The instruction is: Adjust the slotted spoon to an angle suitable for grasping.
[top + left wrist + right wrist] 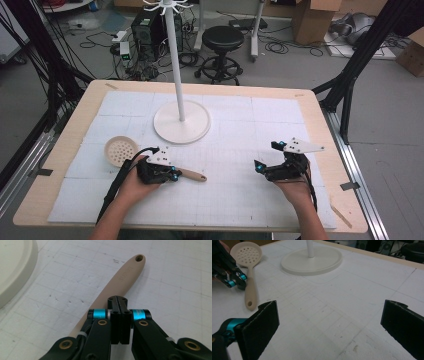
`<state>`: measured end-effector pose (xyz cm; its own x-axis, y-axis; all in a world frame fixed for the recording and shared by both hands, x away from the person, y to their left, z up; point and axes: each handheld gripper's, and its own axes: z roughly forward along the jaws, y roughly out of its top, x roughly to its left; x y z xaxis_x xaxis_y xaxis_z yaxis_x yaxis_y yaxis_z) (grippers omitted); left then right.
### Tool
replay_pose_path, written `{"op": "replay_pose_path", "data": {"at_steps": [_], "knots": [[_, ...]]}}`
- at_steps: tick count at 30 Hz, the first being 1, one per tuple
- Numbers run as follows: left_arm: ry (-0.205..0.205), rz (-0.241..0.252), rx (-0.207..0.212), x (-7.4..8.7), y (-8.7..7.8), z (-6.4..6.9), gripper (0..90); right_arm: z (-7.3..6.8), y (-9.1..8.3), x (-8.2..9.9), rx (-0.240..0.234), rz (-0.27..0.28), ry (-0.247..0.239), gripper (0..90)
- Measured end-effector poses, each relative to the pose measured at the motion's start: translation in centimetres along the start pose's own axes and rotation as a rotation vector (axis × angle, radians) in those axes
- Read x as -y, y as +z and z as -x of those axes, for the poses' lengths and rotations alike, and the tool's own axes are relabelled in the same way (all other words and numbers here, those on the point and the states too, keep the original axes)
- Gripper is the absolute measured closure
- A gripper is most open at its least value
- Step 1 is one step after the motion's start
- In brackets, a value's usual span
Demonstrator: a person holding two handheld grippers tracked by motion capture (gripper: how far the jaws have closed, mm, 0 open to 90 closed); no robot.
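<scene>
The left claw (117,305) is pressed together with nothing between its tips, hovering just above the handle of the slotted spoon (117,282), which lies flat on the surface (240,150) beside the base of the white stand (181,121). The right claw (329,322) is spread wide, well apart from the stand. Shut like this, the left claw may shove or roll the handle aside, because it cannot straddle it

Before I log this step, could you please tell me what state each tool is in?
Left tool: shut, empty, above the skimmer handle.
Right tool: open, holding nothing.
</scene>
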<state>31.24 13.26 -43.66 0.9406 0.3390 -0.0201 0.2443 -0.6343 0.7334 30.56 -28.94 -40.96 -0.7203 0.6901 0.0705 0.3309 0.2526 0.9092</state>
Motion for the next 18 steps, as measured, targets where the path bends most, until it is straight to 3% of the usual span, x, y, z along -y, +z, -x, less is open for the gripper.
{"op": "replay_pose_path", "data": {"at_steps": [18], "knots": [[-0.028, 0.005, -0.044, -0.79, 0.74, -1.03, 89.7, 0.00, -0.02, 0.05, -0.002, -0.008, 0.009, 0.8]]}}
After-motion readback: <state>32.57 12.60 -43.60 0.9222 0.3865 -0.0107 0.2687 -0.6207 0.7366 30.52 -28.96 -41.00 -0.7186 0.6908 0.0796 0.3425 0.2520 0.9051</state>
